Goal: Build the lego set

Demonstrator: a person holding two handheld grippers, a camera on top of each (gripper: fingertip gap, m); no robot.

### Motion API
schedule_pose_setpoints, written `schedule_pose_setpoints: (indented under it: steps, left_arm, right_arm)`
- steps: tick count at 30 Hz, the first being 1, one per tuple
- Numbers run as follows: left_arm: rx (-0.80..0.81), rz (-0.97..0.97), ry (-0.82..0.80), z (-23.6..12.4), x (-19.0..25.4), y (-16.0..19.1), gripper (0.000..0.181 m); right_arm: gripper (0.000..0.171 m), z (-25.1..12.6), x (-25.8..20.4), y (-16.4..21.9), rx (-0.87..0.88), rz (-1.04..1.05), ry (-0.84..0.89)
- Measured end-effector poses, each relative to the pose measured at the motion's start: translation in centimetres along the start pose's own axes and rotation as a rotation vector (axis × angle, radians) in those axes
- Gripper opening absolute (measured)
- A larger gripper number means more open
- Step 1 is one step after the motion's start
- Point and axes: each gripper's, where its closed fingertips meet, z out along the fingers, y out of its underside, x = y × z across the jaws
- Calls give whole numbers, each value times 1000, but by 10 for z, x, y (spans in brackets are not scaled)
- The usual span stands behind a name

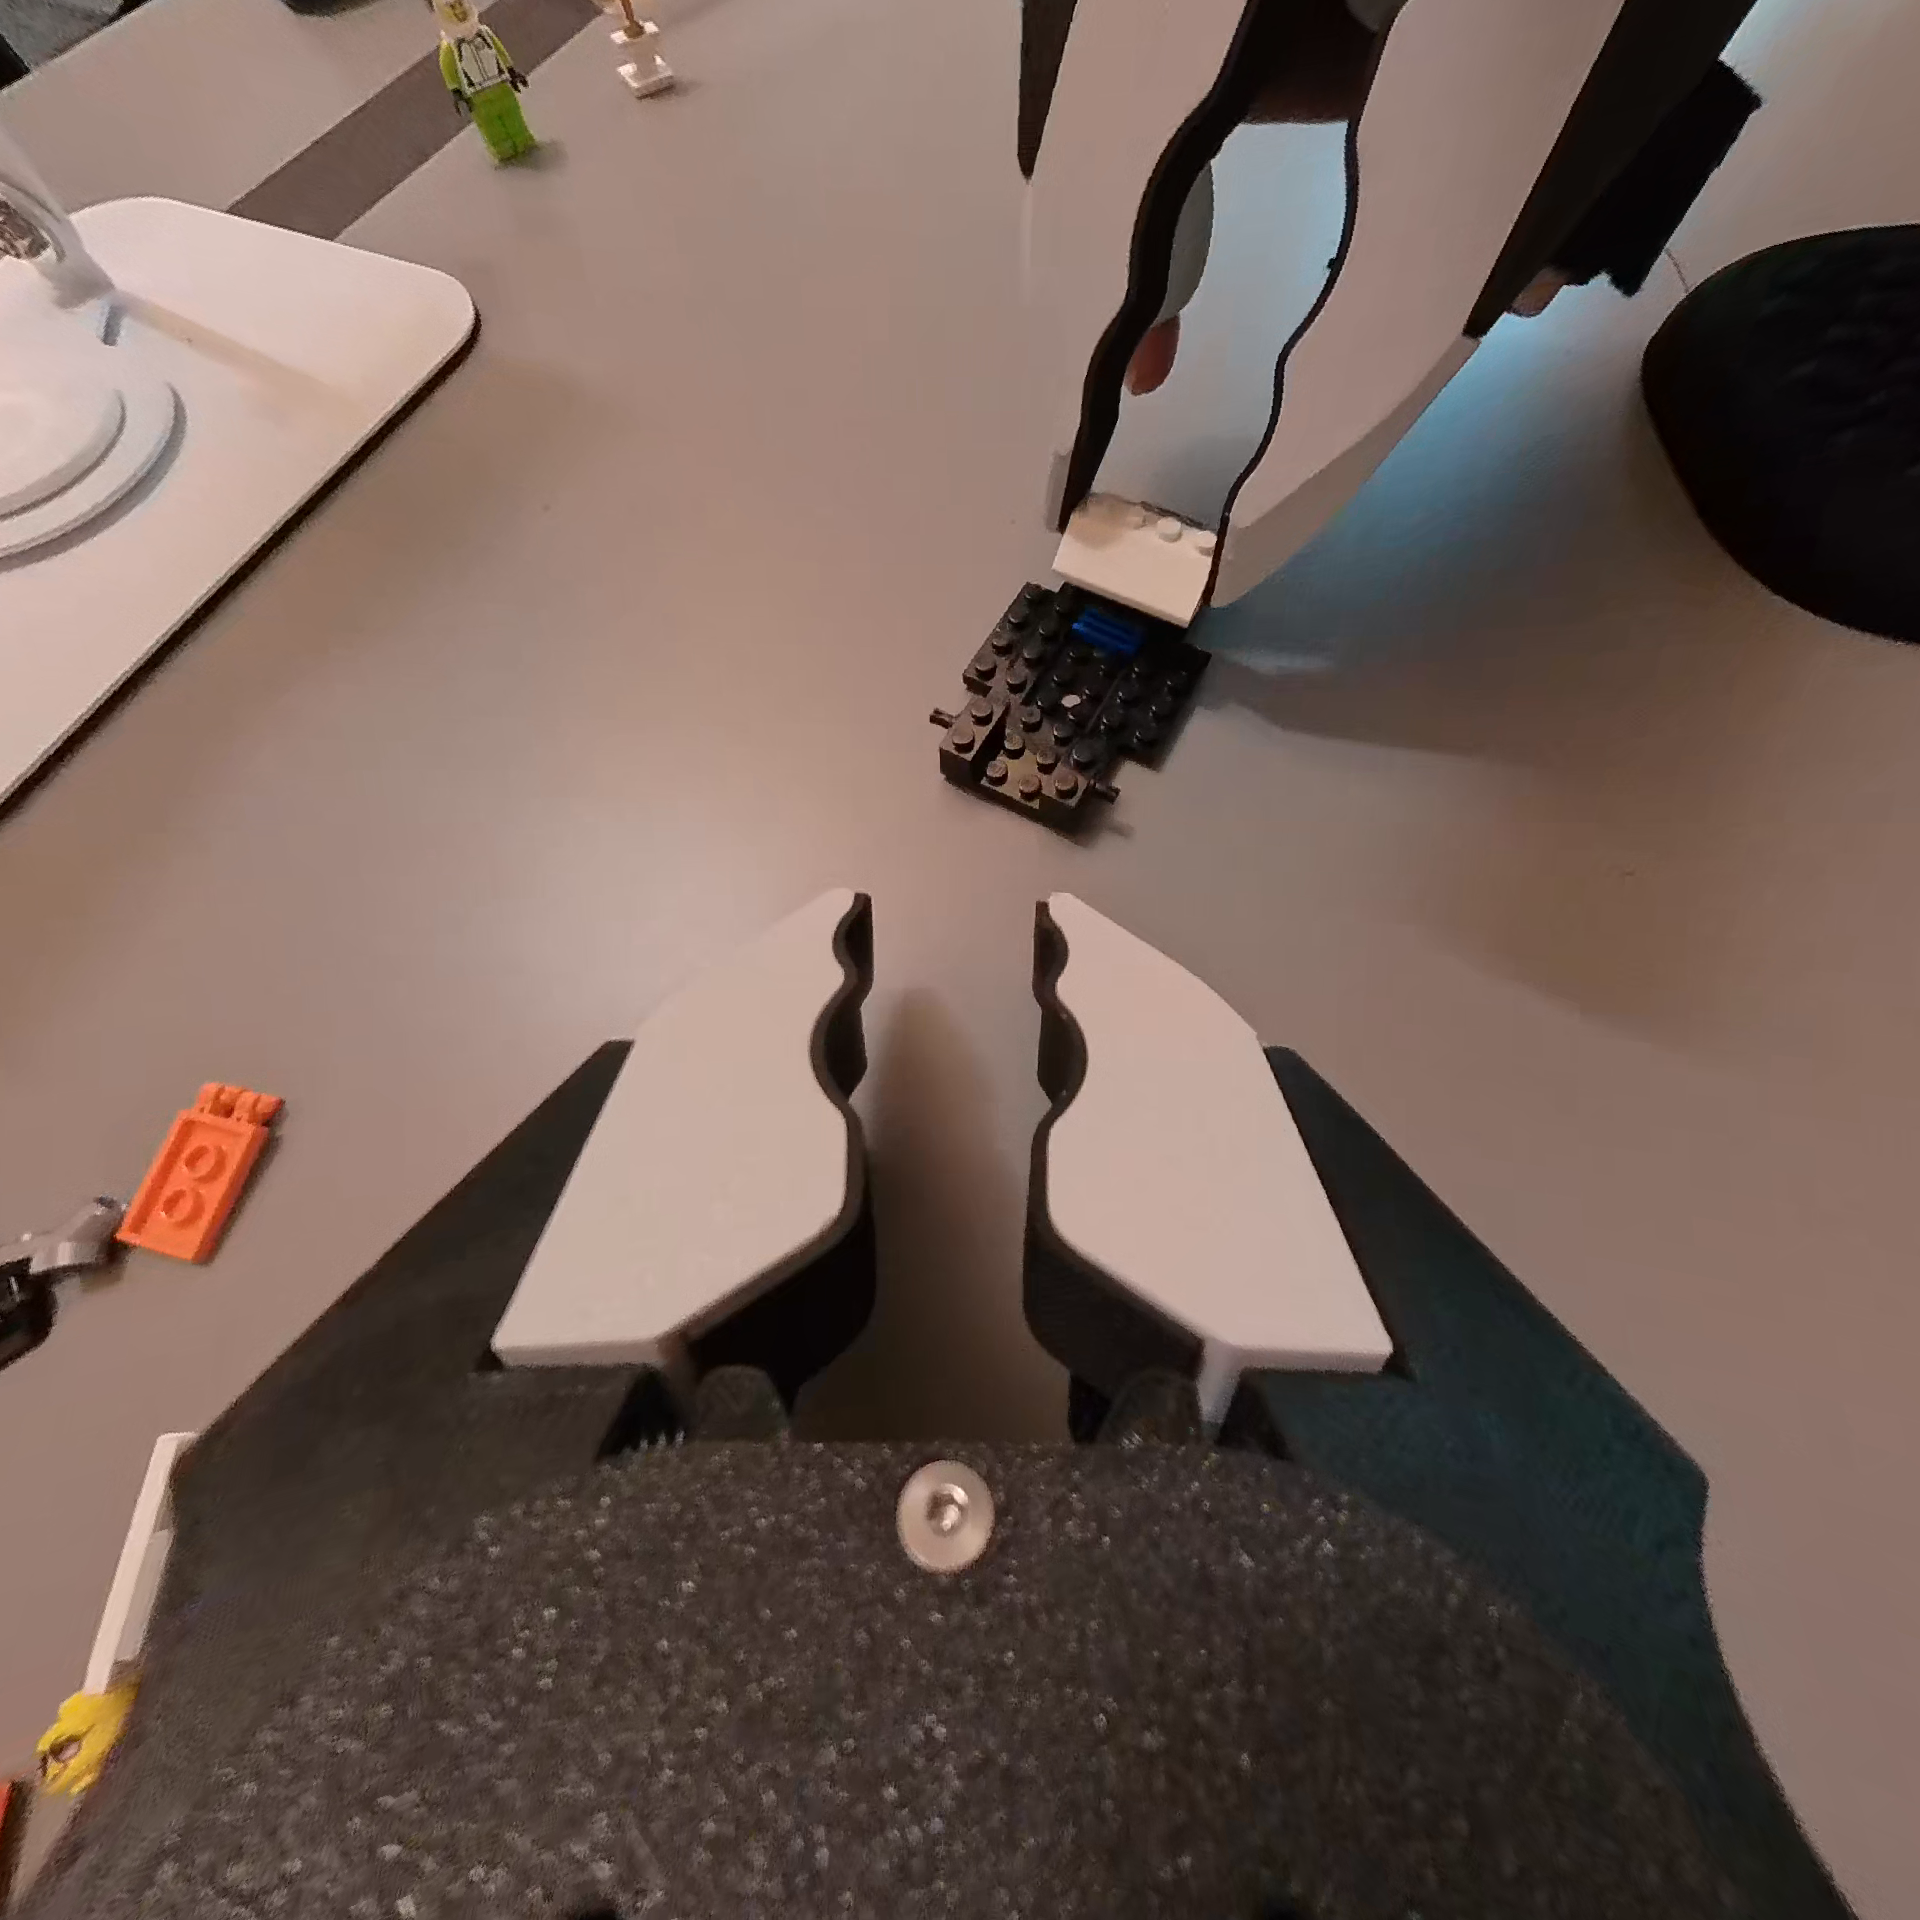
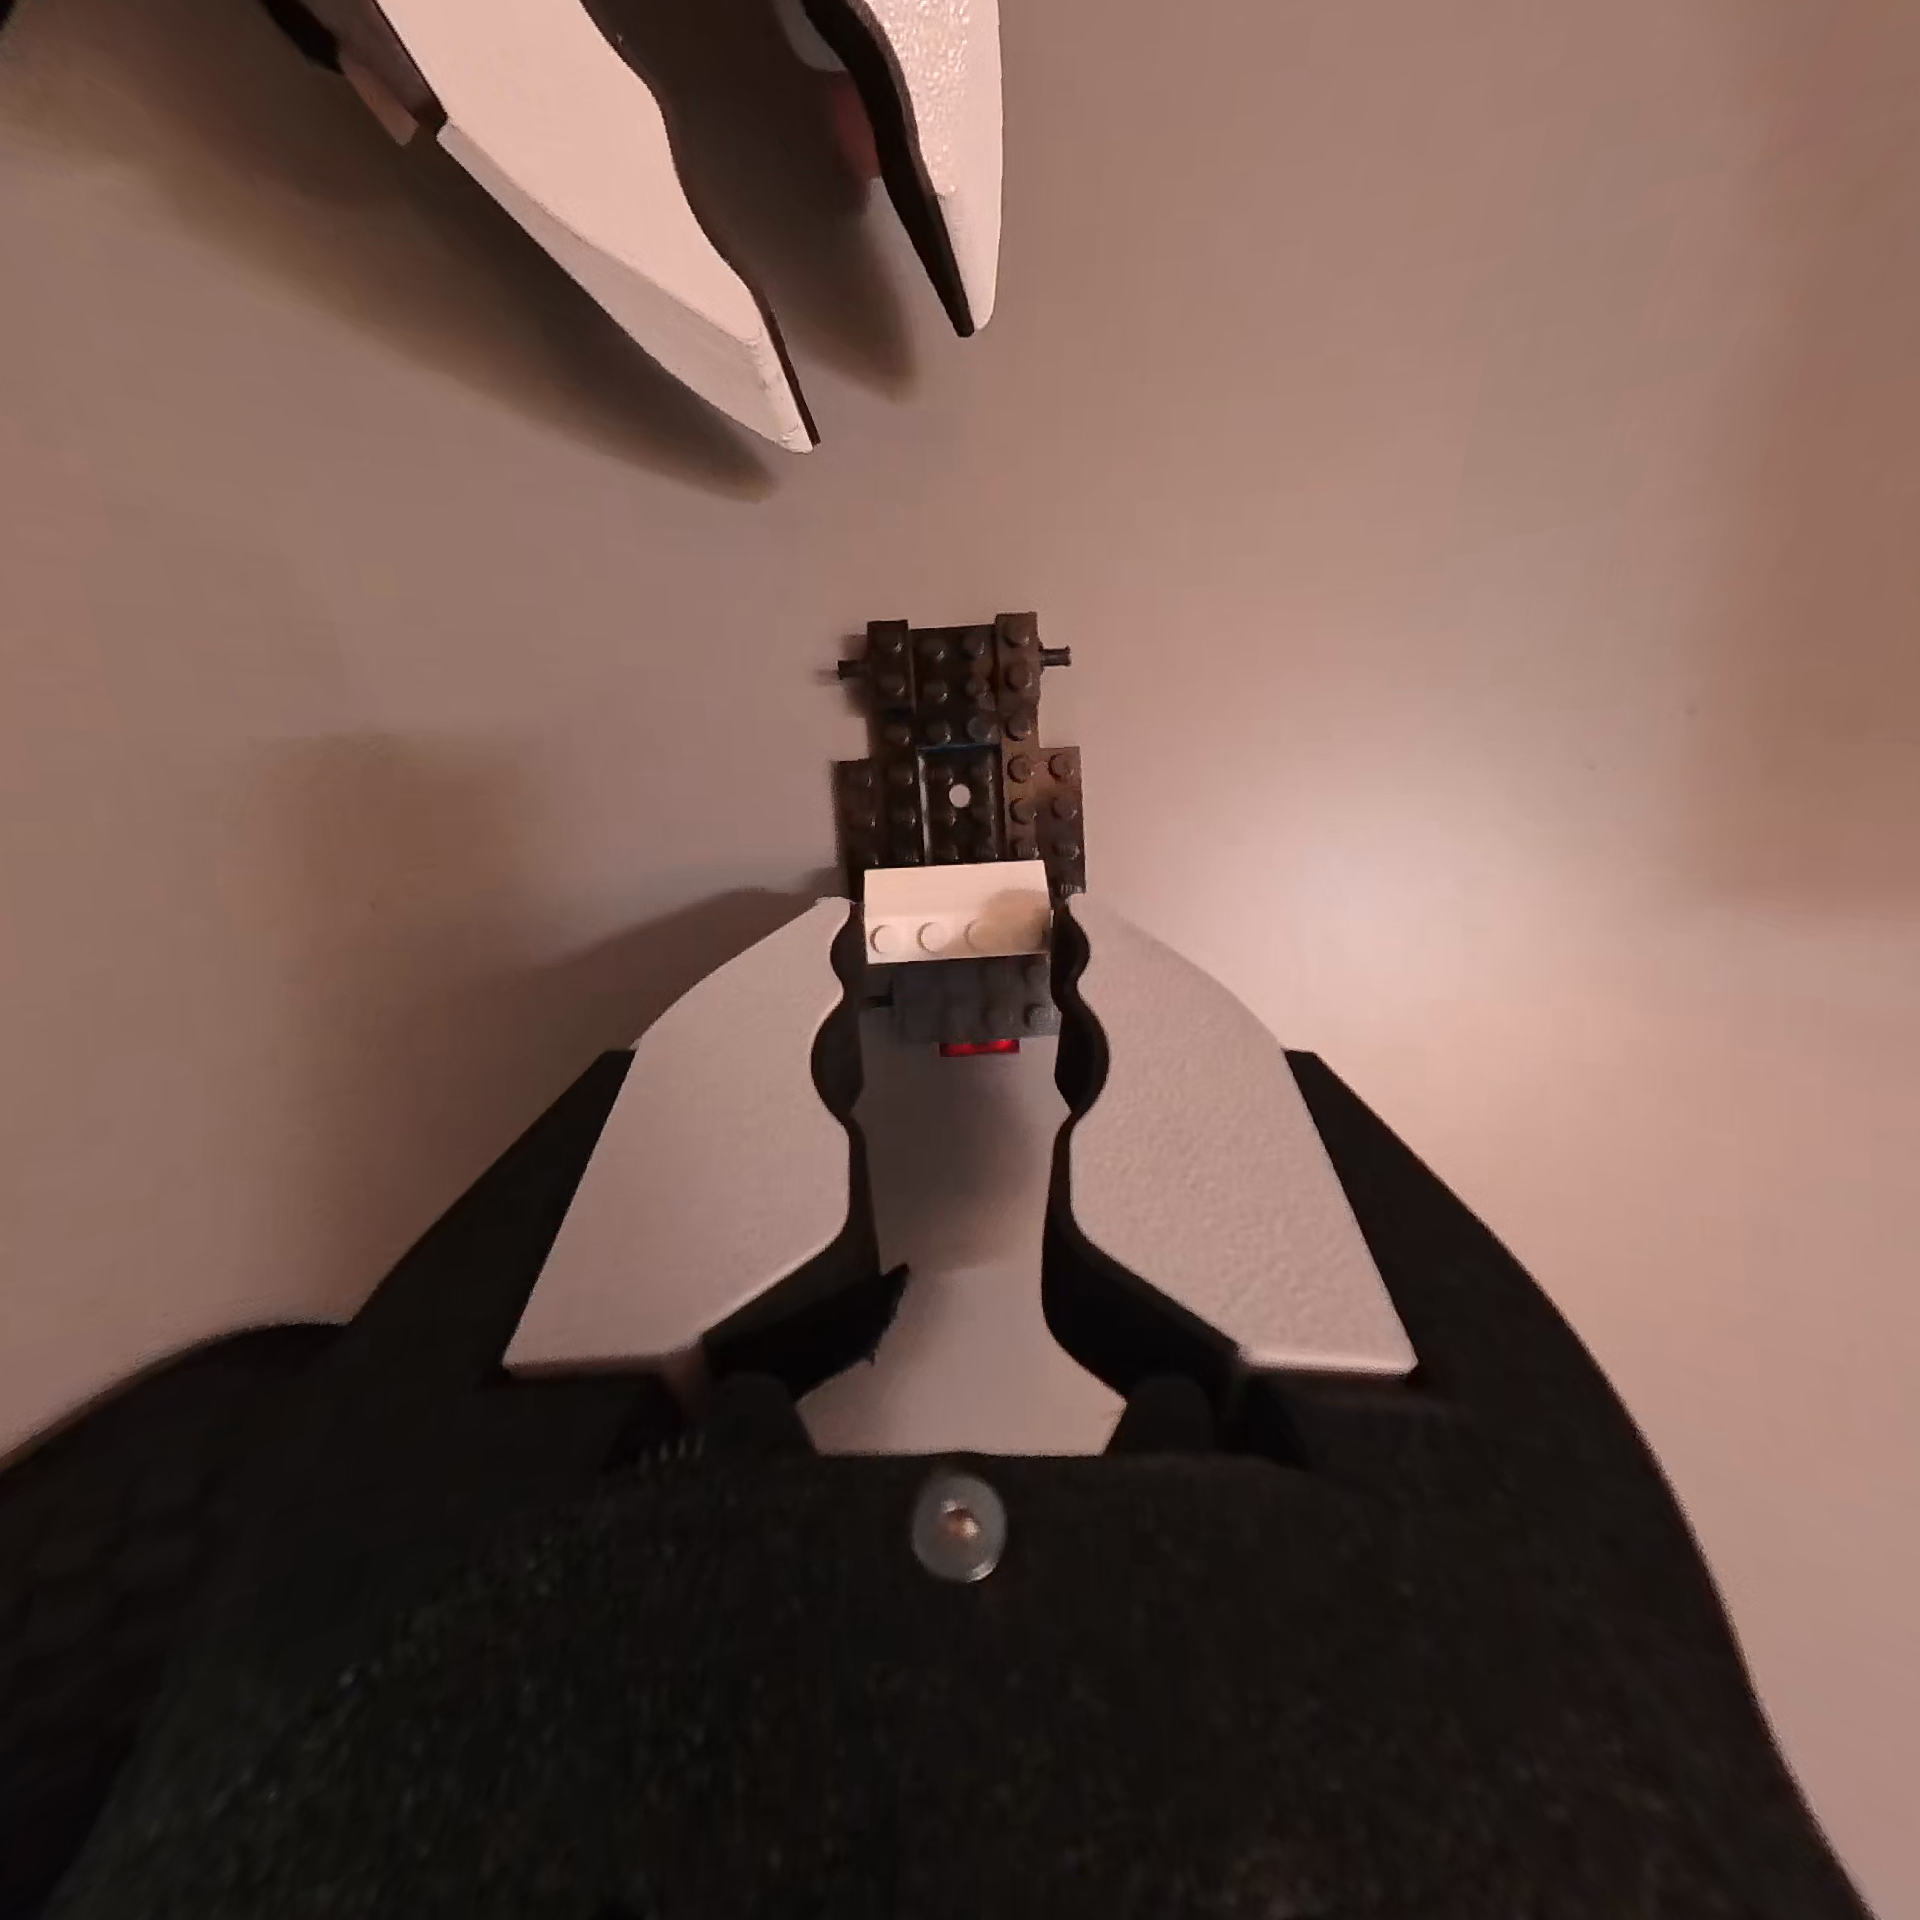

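A black studded car base (image 1: 1065,701) with axle pins and a small blue piece (image 1: 1103,630) lies on the grey table (image 1: 675,623). My right gripper (image 2: 954,916) is shut on a white sloped brick (image 2: 951,914) and holds it over one end of the black base (image 2: 961,758). In the left wrist view the right gripper (image 1: 1138,535) and the white brick (image 1: 1132,566) show at the base's far end. My left gripper (image 1: 951,909) is open and empty, just short of the base's near end. It shows at the top of the right wrist view (image 2: 894,384).
A white monitor stand (image 1: 208,395) sits at the left. A green minifigure (image 1: 488,83) and a small white piece (image 1: 644,62) stand at the far side. An orange plate (image 1: 203,1169) and a grey part (image 1: 73,1231) lie at the near left. A black round object (image 1: 1797,436) sits at the right. Left tips to right tips: about 9 cm.
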Motion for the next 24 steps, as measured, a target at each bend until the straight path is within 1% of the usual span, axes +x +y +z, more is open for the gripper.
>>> schedule_pose_setpoints:
  steps: [10, 24]
  left_arm:
    - [-1, 8, 5, 0, 1, 1, 29]
    - [10, 22, 10, -1, 5, -2, 29]
  right_arm:
    - [34, 10, 0, 8, -41, -18, -10]
    - [36, 13, 0, 11, -67, -19, -22]
